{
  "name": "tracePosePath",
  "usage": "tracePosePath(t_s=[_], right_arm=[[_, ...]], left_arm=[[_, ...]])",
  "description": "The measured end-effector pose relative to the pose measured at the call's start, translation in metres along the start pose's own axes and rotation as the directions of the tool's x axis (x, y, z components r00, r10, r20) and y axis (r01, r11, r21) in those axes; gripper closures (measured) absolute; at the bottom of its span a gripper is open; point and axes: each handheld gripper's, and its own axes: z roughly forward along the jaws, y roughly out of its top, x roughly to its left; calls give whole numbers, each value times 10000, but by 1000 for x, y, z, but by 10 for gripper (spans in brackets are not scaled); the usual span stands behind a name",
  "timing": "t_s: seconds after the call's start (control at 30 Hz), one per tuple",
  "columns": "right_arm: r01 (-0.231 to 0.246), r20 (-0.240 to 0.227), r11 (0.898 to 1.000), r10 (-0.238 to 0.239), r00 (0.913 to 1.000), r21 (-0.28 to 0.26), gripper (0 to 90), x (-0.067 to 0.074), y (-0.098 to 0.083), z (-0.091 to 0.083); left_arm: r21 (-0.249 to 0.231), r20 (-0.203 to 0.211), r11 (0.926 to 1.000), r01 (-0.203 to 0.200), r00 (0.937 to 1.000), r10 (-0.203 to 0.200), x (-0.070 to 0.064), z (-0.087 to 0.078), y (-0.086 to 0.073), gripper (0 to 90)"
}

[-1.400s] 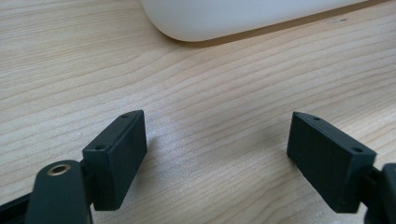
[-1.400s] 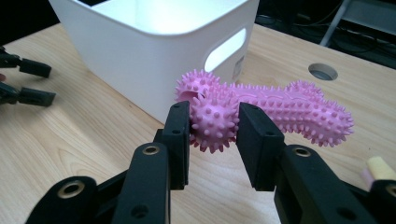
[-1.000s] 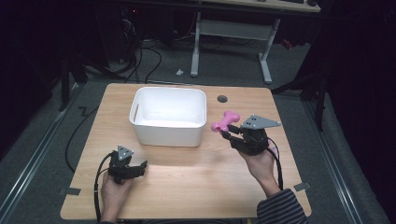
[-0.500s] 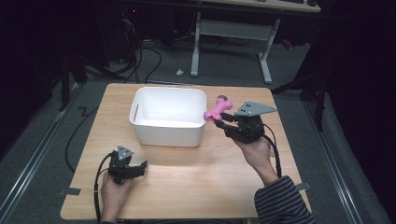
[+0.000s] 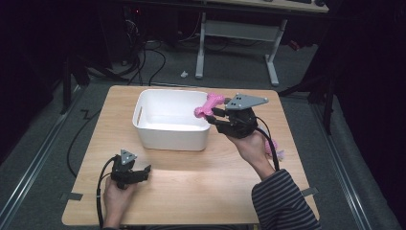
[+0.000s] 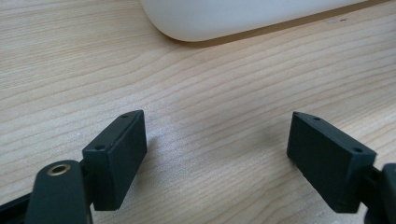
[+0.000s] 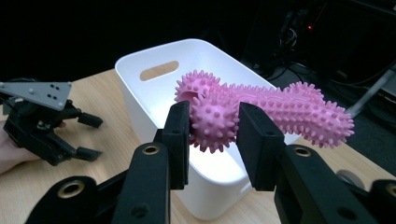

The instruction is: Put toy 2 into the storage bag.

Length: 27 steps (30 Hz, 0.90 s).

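While clamped by one knobbed end in right claw [image 7: 212, 135], pink spiky toy [image 7: 261, 114] hangs over white bin [image 5: 170, 120] rim, set for dropping in. Left claw [image 6: 217, 154] gaping, empty, resting on table [image 5: 201, 177].

dim lab or test room, wooden table [image 5: 201, 191], floor cables [image 5: 148, 57], metal desk frame [image 5: 239, 38]

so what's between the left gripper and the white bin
Only bare wooden table: in the high view the left gripper rests short of the white bin, and the left gripper view shows nothing between.
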Motion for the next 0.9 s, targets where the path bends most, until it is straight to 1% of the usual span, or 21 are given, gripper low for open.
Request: tracePosePath(t_s=[0.03, 0.17, 0.27, 0.33, 0.47, 0.6, 0.63, 0.7, 0.77, 0.8, 0.87, 0.9], right_arm=[[51, -94, 10000, -51, 9999, -14, 664, 2, 5, 5], [151, -213, 9999, -151, 9997, 12, 664, 3, 10, 10], [142, -373, 9999, -141, 9992, 43, 664, 5, 15, 17], [7, -535, 10000, -2, 9986, 93, 664, 5, 18, 22], [37, -612, 9999, -29, 9981, 143, 664, 6, 20, 29], [31, -721, 9995, -9, 9974, 315, 663, 8, 20, 37], [64, -784, 9991, -32, 9969, 411, 664, 10, 20, 42], [97, -817, 9989, -59, 9966, 467, 663, 10, 20, 44], [154, -928, 9981, -98, 9956, 599, 663, 12, 19, 52], [154, -928, 9981, -98, 9956, 599, 663, 12, 19, 52], [160, -992, 9974, -89, 9950, 705, 663, 13, 17, 57], [129, -1068, 9964, -40, 9943, 835, 663, 13, 16, 64]], left_arm=[[1, 0, 10000, 0, 10000, 0, 0, 0, 0, 204], [-1, 5, 10000, -5, 10000, 5, 0, 0, 0, 204], [-20, -4, 10000, 6, 10000, -6, 0, 0, 0, 203], [-12, -1, 10000, 4, 10000, -4, 0, 0, 0, 203], [-11, 4, 10000, 5, 10000, -5, 0, 0, 0, 203], [-14, 4, 10000, 0, 10000, 0, 0, 0, 0, 203], [-10, 15, 10000, 10, 10000, -10, 0, 0, 0, 203], [-10, 14, 10000, 12, 10000, -12, 0, 0, 0, 203], [-9, 16, 10000, 6, 10000, -6, 0, 0, 0, 203], [-9, 16, 10000, 6, 10000, -6, 0, 0, 0, 202], [-12, 18, 10000, 9, 10000, -9, 0, 0, 0, 202], [-13, 15, 10000, 3, 10000, -3, 0, 0, 0, 203]])
